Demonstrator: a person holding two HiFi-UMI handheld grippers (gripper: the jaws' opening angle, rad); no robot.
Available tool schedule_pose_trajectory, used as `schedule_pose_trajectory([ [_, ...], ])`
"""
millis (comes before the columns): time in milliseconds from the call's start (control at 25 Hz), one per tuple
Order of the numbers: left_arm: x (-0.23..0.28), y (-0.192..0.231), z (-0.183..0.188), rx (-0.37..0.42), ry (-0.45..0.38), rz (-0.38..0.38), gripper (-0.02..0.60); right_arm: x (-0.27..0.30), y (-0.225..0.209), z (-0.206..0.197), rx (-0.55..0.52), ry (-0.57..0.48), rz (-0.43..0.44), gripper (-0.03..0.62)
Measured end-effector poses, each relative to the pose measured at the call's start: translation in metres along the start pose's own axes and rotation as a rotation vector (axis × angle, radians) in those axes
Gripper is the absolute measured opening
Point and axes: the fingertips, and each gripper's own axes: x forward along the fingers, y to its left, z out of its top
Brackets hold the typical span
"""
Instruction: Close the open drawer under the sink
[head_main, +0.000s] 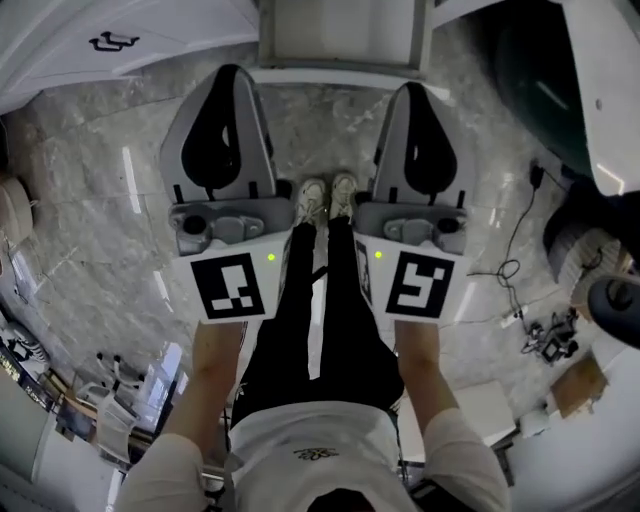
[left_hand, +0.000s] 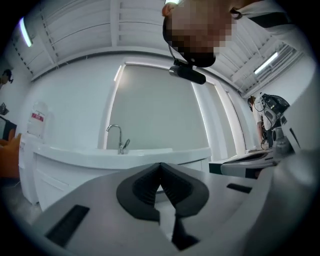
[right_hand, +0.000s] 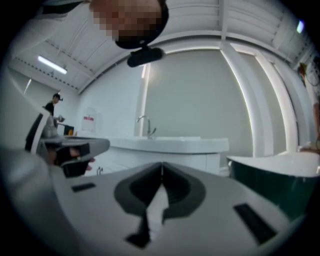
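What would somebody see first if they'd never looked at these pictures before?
Two big grey tools fill the head view: the left gripper and the right gripper, side by side, jaws shut and empty, each with a black-and-white square marker. Between them are the person's white shoes on a marble floor. In the gripper views a white sink counter with a curved silver tap stands ahead.

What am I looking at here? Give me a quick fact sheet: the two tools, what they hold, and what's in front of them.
Left gripper: jaws shut, nothing between them
Right gripper: jaws shut, nothing between them
Ahead: white sink counter with a curved tap
Drawer: white, apparently pulled out, neither gripper on it
Floor: grey marble, person standing on it
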Motion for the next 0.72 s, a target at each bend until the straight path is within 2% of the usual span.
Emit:
schedule_pose_trajectory([
  [120,-0.002,0.000,-0.036,-0.009,-0.006,0.029,0.020,0.004,0.008,-0.038,-0.035,0.004,0.014,0.031],
  [320,-0.012,-0.003,-0.077,-0.049,0.006,0.070,0.020,-0.006,0.018,-0.101,-0.012,0.098,0.042,0.031],
  [520,-0.019,-0.005,-0.097,-0.041,0.035,0.052,0.020,-0.014,0.023,-0.143,0.061,0.166,0.012,0.031],
  [720,-0.022,-0.006,-0.106,-0.036,0.070,0.049,0.020,-0.019,0.017,-0.167,0.138,0.240,-0.007,0.031],
])
